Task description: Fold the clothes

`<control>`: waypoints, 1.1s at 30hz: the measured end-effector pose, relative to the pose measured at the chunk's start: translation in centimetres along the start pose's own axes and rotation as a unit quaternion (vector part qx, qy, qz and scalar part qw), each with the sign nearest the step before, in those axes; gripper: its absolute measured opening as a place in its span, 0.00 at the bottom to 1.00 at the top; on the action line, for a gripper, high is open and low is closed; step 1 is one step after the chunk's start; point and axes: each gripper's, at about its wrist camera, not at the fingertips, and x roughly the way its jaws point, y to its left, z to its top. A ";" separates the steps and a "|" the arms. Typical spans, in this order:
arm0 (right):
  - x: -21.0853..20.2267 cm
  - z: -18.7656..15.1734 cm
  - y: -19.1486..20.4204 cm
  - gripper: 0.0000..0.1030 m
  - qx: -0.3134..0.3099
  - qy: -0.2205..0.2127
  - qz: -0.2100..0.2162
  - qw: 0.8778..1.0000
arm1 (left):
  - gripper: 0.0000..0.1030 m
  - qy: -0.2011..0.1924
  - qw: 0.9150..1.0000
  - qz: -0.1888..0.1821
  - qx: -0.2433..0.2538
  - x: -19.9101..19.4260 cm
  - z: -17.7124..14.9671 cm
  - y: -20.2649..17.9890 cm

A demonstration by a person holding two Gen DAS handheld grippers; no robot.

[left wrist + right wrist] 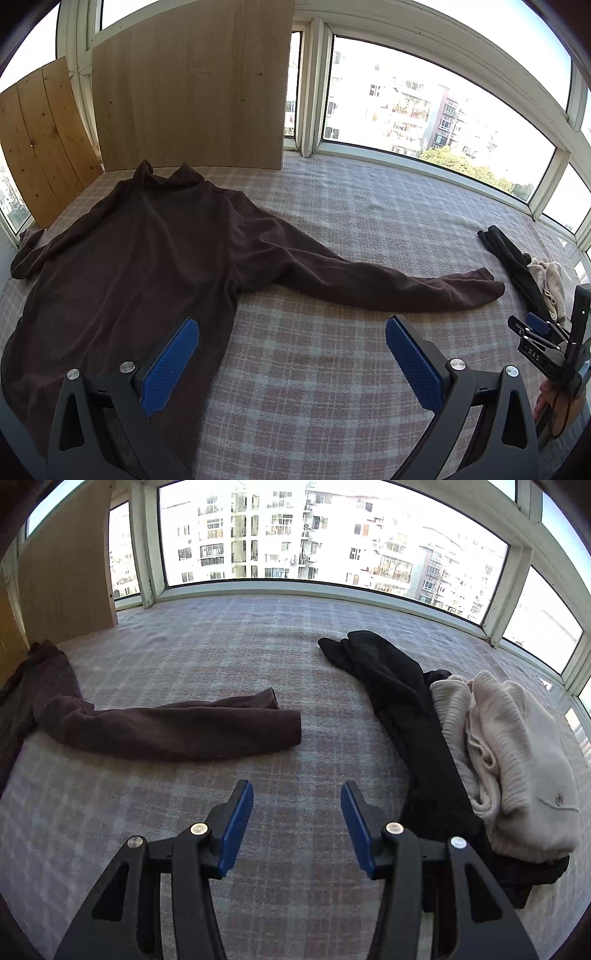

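Nearest us in the left wrist view, our left gripper (291, 343) stands wide with nothing between its blue, dimpled pads, its left finger (173, 365) over the hem of the brown sweater (140, 251). That soft, matte sweater lies flat on the checked blanket (332, 387), collar toward the wooden boards (192, 85), one sleeve (369, 284) stretched right. At the right edge we see our right gripper (532, 332) — "DAS" is printed on it. Bare blanket runs to the window sill (424, 162). In the right wrist view, our right gripper (297, 812) hangs partly open and empty over bare blanket. The sleeve's cuff (284, 723) lies ahead to the left; a black garment (406, 716) and a ribbed cream knit (517, 760) lie right, touching.
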 end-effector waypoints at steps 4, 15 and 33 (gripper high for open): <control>0.1 0.0 2.7 0.48 -0.016 -0.003 0.025 1.000 | 0.99 -0.011 0.999 0.028 -0.021 -1.8 0.2 4.2; 6.5 7.7 2.2 0.48 0.043 0.057 0.008 0.997 | 0.99 -0.030 0.992 0.090 -0.080 -4.6 -0.6 16.4; -0.7 1.5 4.2 0.05 0.010 0.012 -0.034 0.999 | 0.99 -0.024 0.999 0.013 -0.044 -1.5 0.4 15.8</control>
